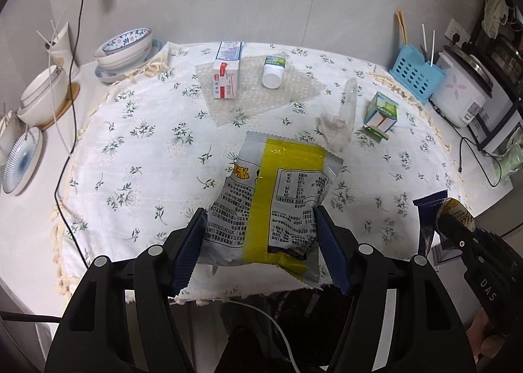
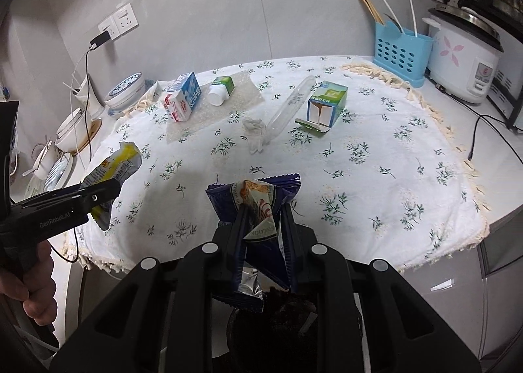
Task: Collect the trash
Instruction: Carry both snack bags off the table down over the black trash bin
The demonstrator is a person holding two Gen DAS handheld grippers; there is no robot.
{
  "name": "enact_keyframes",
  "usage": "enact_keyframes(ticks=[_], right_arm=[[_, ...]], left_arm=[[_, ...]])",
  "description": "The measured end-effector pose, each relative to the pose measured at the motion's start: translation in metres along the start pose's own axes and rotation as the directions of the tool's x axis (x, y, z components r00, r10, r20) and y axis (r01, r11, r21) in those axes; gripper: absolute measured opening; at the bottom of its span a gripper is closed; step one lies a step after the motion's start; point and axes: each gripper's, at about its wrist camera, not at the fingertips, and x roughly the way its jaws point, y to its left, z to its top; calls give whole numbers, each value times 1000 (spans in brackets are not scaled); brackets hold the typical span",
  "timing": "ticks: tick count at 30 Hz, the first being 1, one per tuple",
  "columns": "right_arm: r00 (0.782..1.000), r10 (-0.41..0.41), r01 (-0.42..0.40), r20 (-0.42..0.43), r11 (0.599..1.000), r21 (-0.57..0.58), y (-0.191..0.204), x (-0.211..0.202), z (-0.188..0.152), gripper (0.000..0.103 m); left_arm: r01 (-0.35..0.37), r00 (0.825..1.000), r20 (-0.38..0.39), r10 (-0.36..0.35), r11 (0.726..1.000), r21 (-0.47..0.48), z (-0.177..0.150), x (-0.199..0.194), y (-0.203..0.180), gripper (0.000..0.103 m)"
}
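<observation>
Yellow-and-silver snack bag (image 1: 271, 200) was clamped in the left claw (image 1: 261, 242), lifted over the bench (image 1: 147, 151); right claw (image 2: 261, 226) was pinching a dark blue wrapper (image 2: 258, 206) above the near edge.

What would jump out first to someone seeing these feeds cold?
Both grippers are already loaded: the left gripper clamps a silver-and-yellow snack bag, and the right gripper pinches a crumpled dark blue wrapper, both above the near table edge. Behind them, a milk carton, white pill bottle and green box still litter the floral tablecloth.
</observation>
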Motion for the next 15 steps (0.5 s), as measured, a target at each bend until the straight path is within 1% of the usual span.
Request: enact_keyframes(ticks=[6, 15], right_arm=[[1000, -3, 3, 21, 1000, -17, -1, -31, -9, 19], [1000, -8, 9, 25, 999, -35, 1, -63, -29, 19]], left_arm=[[5, 1000, 5, -5, 1000, -3, -17, -26, -8, 64], [8, 1000, 29, -8, 1000, 4, -42, -62, -22, 64]])
